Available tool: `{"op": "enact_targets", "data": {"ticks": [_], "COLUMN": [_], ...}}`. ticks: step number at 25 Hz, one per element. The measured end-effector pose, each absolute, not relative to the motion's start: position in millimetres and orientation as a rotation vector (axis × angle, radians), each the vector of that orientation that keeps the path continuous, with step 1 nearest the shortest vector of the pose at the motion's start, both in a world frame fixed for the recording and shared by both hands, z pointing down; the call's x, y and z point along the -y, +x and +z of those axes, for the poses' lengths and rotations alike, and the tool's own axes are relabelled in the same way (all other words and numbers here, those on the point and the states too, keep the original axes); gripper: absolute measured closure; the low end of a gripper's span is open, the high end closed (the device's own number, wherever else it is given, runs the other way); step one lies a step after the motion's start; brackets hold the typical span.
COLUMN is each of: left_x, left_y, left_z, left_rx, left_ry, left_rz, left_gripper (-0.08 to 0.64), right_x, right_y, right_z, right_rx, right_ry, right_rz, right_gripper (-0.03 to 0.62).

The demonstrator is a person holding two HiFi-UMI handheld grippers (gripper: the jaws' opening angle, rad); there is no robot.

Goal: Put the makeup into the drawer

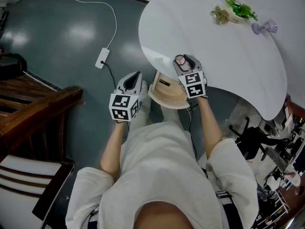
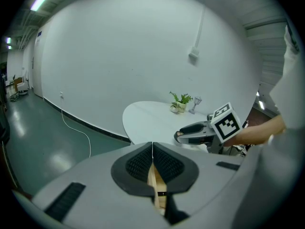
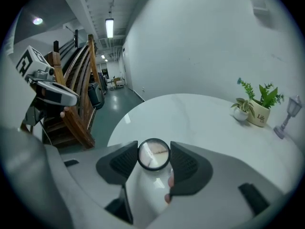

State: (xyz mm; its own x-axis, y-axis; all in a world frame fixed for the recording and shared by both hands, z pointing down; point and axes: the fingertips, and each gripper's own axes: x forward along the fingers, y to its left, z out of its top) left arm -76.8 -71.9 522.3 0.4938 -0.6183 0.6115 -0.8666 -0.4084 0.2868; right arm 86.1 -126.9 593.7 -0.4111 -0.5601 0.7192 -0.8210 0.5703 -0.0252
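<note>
- The right gripper (image 1: 186, 62) is in the middle of the head view, at the near edge of the white round counter (image 1: 228, 56); its jaws are closed on the makeup (image 3: 153, 154), a small round case with a shiny top; one pad (image 3: 125, 162) presses each side of it
- The makeup is up in the jaws, over the edge of the counter; it is just above the drawer (image 1: 167, 93) and not in it yet
- The drawer is light brown wood; it sits just below the counter's near edge, between the two grippers in the head view
- The left gripper (image 2: 152, 149) is at the lower left of the drawer, just beside it; its jaws are pressed together at the tips; a strip of the light wood shows through the gap lower down; I cannot tell if they pinch anything
- A small green plant in a pot (image 1: 233, 11) and a little stemmed glass (image 1: 264, 27) stand at the far side of the counter, in the upper right of the head view, well apart from the grippers
- A white power strip (image 1: 102, 57) with its cord lies on the grey floor (image 1: 57, 37) in the upper left; brown wooden stairs (image 1: 33, 104) are at the left edge
</note>
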Motion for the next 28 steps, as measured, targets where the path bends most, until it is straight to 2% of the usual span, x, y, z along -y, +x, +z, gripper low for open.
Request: {"op": "enact_targets", "data": {"ticks": [16, 28], "left_x": [66.6, 56.8], "left_y": [-60.8, -68.5], "left_z": [525.8, 532.0], "left_rx": [1.183, 1.192], "left_ry": [2.182, 2.157], "left_rz": [0.558, 0.555], "left_gripper": [0.549, 0.549], "right_x": [46.2, -15.2], "right_y": [55.4, 30.4], "right_z": [558.1, 599.7], "right_rx": [2.236, 2.176], "right_ry": [1.008, 0.596], "right_rz": [0.470, 0.268], "right_gripper": [0.383, 0.383]}}
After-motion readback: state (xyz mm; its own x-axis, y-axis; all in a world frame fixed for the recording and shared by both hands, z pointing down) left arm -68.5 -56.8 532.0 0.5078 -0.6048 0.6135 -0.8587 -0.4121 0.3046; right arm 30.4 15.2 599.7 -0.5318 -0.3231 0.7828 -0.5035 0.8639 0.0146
